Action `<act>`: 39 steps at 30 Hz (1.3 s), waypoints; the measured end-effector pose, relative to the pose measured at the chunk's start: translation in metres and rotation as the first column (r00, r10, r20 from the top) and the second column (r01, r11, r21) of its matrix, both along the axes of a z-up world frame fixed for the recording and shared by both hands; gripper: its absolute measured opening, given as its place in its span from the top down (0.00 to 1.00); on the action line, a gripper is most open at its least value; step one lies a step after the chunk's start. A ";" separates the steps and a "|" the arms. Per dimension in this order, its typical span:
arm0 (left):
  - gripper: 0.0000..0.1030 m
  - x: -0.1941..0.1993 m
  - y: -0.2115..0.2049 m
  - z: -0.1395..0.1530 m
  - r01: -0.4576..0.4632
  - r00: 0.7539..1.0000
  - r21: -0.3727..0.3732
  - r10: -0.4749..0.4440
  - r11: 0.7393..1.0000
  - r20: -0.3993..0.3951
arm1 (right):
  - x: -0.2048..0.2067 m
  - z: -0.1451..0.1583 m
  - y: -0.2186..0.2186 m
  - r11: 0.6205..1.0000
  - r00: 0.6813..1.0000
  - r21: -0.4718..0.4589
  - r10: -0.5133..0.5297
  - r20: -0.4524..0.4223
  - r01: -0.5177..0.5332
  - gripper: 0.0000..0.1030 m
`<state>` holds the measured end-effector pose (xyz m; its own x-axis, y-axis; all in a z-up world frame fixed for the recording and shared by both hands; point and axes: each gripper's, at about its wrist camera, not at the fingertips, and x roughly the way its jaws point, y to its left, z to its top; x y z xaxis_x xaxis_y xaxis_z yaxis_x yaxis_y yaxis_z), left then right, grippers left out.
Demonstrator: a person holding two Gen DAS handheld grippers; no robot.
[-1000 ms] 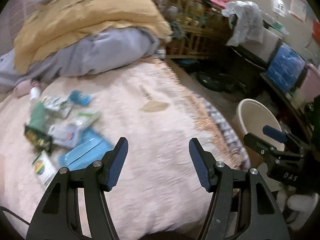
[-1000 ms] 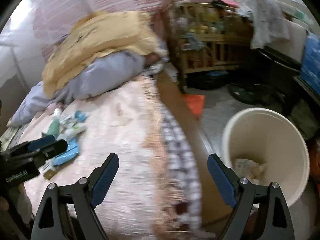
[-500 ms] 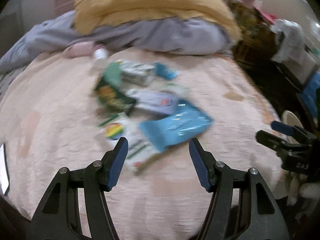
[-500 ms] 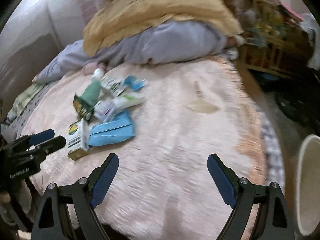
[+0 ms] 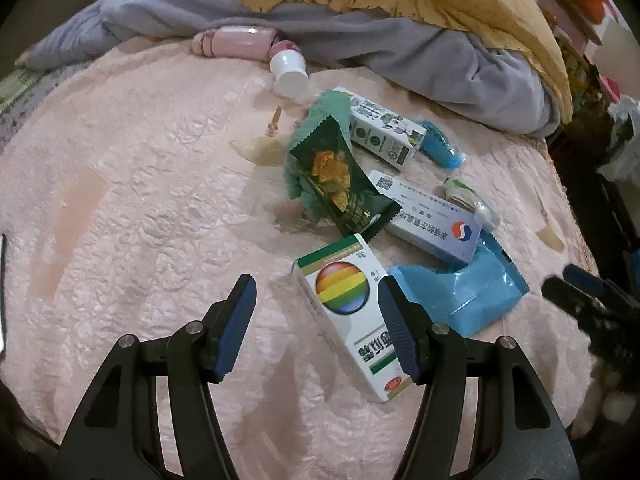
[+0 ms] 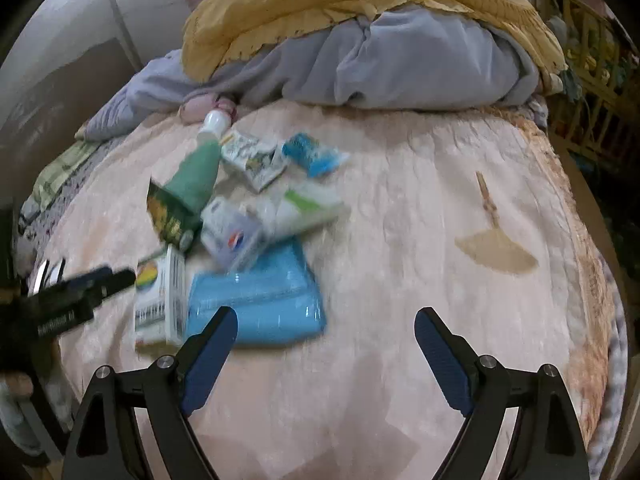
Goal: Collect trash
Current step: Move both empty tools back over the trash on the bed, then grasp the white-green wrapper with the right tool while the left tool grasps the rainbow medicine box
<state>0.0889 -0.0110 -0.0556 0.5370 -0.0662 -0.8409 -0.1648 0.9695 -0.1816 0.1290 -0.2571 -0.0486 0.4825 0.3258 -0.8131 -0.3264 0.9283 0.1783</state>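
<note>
A pile of trash lies on the pink bedspread [image 5: 140,184]. Nearest is a white box with a rainbow ball [image 5: 352,312], also in the right wrist view [image 6: 160,300]. Beside it lie a blue plastic packet [image 5: 468,292] [image 6: 256,300], a white-blue medicine box [image 5: 432,220], a dark green snack bag [image 5: 340,184] [image 6: 172,216], a printed carton [image 5: 384,128] and a white bottle [image 5: 288,70]. My left gripper [image 5: 316,316] is open just above the rainbow box, its right finger over the box's edge. My right gripper [image 6: 324,352] is open and empty, right of the blue packet.
Grey and yellow blankets [image 5: 360,12] [image 6: 380,40] are heaped at the back of the bed. A small blue wrapper [image 5: 440,148] and a tube [image 5: 468,196] lie at the pile's right. A wooden crib [image 6: 592,72] stands at the far right. A beige fan-shaped stain [image 6: 496,248] marks the spread.
Both grippers have swung left from the white bin and bed edge onto the bed. The left gripper has closed in on the trash pile and now hovers over the rainbow box.
</note>
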 end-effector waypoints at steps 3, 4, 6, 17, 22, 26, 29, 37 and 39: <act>0.40 0.003 0.001 -0.003 -0.005 1.000 -0.046 0.004 0.999 -0.011 | 0.022 0.002 0.011 1.000 1.000 0.026 0.016 0.007 -0.016 0.14; 0.40 0.003 0.001 -0.005 -0.006 1.000 -0.055 0.005 0.998 -0.017 | 0.032 0.001 0.015 0.999 1.000 0.032 0.016 0.014 -0.017 0.14; 0.40 0.004 0.000 -0.008 -0.002 1.000 -0.072 0.000 0.997 -0.029 | 0.046 -0.001 0.021 0.999 1.000 0.031 0.012 0.003 -0.013 0.14; 0.40 0.016 -0.014 -0.022 0.008 0.999 -0.073 -0.012 0.997 -0.050 | 0.118 -0.037 0.061 0.993 0.974 0.089 -0.056 -0.219 0.077 0.15; 0.39 0.016 -0.013 -0.022 0.025 0.998 -0.067 -0.028 0.997 -0.050 | 0.109 -0.037 0.063 0.995 0.990 -0.099 -0.025 -0.140 0.012 0.26; 0.39 0.017 -0.010 -0.020 0.028 0.998 -0.072 -0.033 0.997 -0.060 | 0.103 -0.033 0.036 0.986 0.992 -0.163 -0.049 -0.113 0.030 0.26; 0.39 0.016 -0.012 -0.020 0.032 0.998 -0.068 -0.036 0.997 -0.057 | 0.099 -0.031 0.015 0.992 0.989 -0.113 -0.072 -0.130 0.058 0.26; 0.43 0.015 -0.014 -0.025 0.033 0.998 -0.120 -0.040 0.992 -0.057 | 0.079 -0.045 0.000 0.991 0.988 -0.083 -0.110 -0.106 0.101 0.37; 0.59 0.012 -0.012 -0.022 0.041 0.998 -0.128 -0.047 0.991 -0.044 | 0.072 -0.043 0.002 0.991 0.993 -0.095 -0.096 -0.071 0.089 0.52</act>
